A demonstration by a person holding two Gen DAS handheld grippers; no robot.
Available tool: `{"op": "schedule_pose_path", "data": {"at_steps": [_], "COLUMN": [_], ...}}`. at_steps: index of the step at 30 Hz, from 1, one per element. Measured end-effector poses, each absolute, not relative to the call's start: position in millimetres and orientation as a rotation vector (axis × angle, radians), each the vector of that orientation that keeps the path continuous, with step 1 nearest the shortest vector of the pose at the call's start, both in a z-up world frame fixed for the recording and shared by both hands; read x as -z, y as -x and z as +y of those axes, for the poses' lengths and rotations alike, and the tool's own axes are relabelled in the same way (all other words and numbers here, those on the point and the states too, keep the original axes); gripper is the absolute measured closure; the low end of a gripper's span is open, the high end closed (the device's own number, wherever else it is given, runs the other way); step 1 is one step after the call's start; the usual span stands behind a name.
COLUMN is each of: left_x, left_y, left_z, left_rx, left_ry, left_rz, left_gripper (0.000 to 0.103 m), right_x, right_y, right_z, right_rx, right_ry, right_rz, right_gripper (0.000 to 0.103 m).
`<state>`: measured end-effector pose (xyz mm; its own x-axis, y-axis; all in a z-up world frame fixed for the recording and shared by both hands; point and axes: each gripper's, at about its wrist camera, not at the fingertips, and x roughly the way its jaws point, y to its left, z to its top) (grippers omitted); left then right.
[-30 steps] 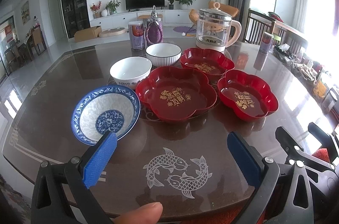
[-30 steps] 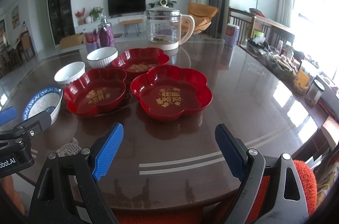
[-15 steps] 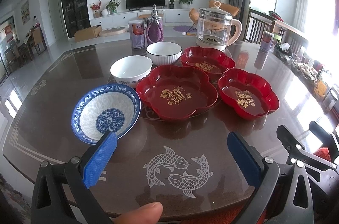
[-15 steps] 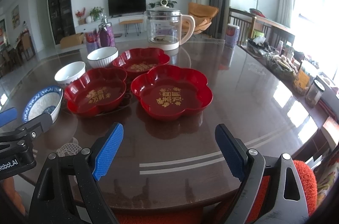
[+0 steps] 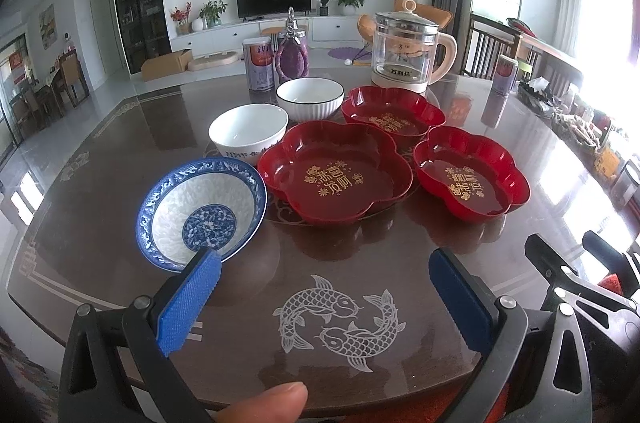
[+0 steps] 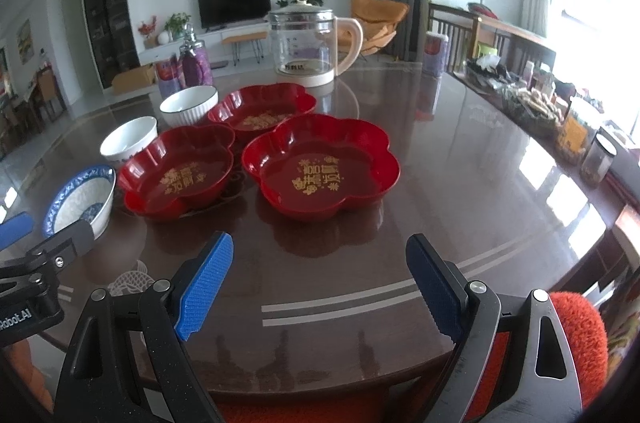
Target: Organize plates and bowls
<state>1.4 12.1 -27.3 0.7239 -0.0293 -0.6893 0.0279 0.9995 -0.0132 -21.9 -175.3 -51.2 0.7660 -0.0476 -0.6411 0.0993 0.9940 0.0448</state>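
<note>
Three red flower-shaped plates lie on the dark table (image 5: pixel 100 183): a near-middle one (image 5: pixel 334 173), a right one (image 5: pixel 470 175) and a far one (image 5: pixel 392 115). A blue-patterned bowl (image 5: pixel 202 213) sits front left, with two white bowls (image 5: pixel 248 133) (image 5: pixel 310 97) behind it. My left gripper (image 5: pixel 320 287) hovers open over the table's near edge, its left pad just in front of the blue bowl. My right gripper (image 6: pixel 320 275) is open too, short of the nearest red plate (image 6: pixel 320 169). Neither holds anything.
A glass kettle (image 5: pixel 408 53), a purple jar (image 5: pixel 294 57) and a tin (image 5: pixel 259 65) stand at the far side. Jars and packets (image 6: pixel 560 119) crowd the right edge. A person's fingertip (image 5: pixel 264 403) shows at the bottom. A fish emblem (image 5: pixel 340 319) marks the bare front area.
Both views have crept slightly forward and up toward the dishes. No dish has moved, and both grippers stay open.
</note>
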Motion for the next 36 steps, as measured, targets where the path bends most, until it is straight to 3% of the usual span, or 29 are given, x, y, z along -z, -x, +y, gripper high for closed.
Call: {"op": "schedule_pose_path", "data": {"at_steps": [36], "left_x": [42], "left_y": [-3], "left_z": [13], "left_rx": [-0.026], "left_ry": [-0.053], "left_rz": [0.793], "left_gripper": [0.0], "right_x": [58], "right_y": [22], "right_z": [-180], "right_rx": [0.095], "right_ry": [-0.092], "right_rz": [0.702], "right_gripper": [0.012]}}
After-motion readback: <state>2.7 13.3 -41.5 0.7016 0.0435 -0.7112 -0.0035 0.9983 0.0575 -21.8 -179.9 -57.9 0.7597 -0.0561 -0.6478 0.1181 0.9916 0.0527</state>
